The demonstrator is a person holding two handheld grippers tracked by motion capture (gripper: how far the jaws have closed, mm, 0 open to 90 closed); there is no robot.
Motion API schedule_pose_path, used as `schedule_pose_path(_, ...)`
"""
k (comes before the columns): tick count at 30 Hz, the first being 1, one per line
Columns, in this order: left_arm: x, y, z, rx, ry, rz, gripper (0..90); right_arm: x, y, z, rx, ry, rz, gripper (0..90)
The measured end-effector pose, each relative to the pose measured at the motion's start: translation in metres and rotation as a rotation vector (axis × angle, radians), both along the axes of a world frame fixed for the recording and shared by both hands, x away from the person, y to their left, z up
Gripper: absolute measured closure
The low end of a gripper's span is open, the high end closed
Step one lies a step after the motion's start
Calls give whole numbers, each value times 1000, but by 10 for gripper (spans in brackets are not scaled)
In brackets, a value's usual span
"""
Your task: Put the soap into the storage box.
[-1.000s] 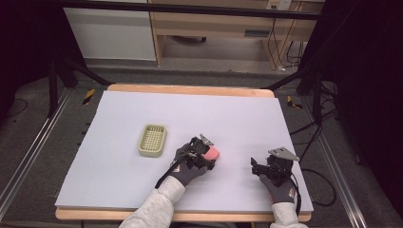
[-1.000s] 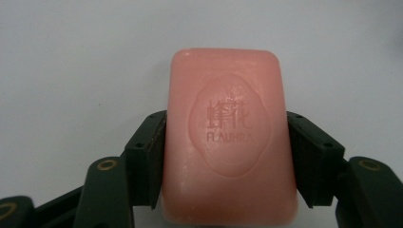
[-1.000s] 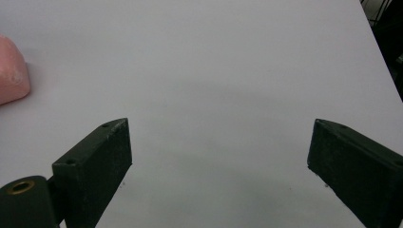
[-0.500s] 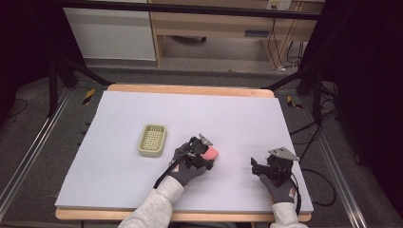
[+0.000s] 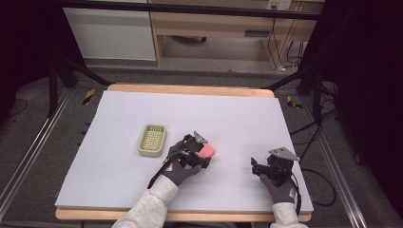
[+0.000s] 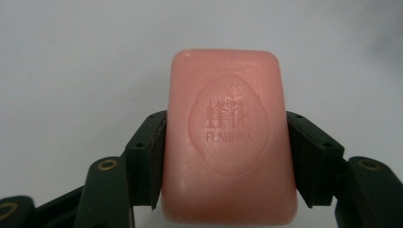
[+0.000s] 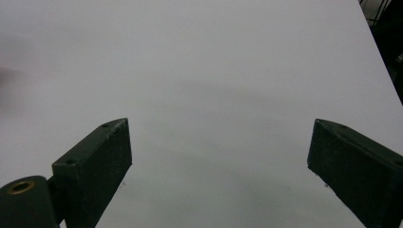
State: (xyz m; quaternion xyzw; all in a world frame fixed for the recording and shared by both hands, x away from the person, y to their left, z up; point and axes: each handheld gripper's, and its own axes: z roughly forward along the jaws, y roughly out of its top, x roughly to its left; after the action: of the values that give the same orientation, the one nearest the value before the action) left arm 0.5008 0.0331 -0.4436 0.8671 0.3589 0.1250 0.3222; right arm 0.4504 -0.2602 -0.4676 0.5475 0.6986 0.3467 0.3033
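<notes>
Soap (image 6: 229,142), a pink bar, sits clamped by its long sides between the left gripper's (image 5: 198,151) jaws, low over the white table (image 5: 237,118). Right gripper (image 5: 266,167) rests nearby, jaws wide and empty. Farther left, the green soap dish (image 5: 152,139) is bare, so placing probably remains.

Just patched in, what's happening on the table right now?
A person works with two handheld grippers. The left gripper is clamped on a pink soap bar, both jaws against its sides, just right of a pale green soap dish. The right gripper sits open and idle over the white table.
</notes>
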Motion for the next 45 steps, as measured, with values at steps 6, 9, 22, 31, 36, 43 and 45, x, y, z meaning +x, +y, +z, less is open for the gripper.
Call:
schedule_pose_path(6, -4, 8, 4, -18, -5, 1, 374, 0, 0, 0, -1, -1, 0, 78)
schedule_pose_path(9, -5, 12, 5, -18, -3, -1, 374, 0, 0, 0, -2, 1, 0, 78)
schedule_pose_path(22, -9, 29, 15, -31, -16, 10, 374, 0, 0, 0, 0, 0, -3, 78)
schedule_pose_path(31, -11, 40, 18, -36, -16, 19, 375, 0, 0, 0, -2, 2, -6, 77)
schedule_pose_path(36, -12, 47, 20, -35, -19, 25, 375, 0, 0, 0, 0, 1, -8, 77)
schedule_pose_path(43, -13, 55, 23, -35, -21, 36, 375, 0, 0, 0, -4, 1, -8, 77)
schedule_pose_path(45, -13, 57, 24, -35, -21, 38, 375, 0, 0, 0, -3, 2, -7, 77)
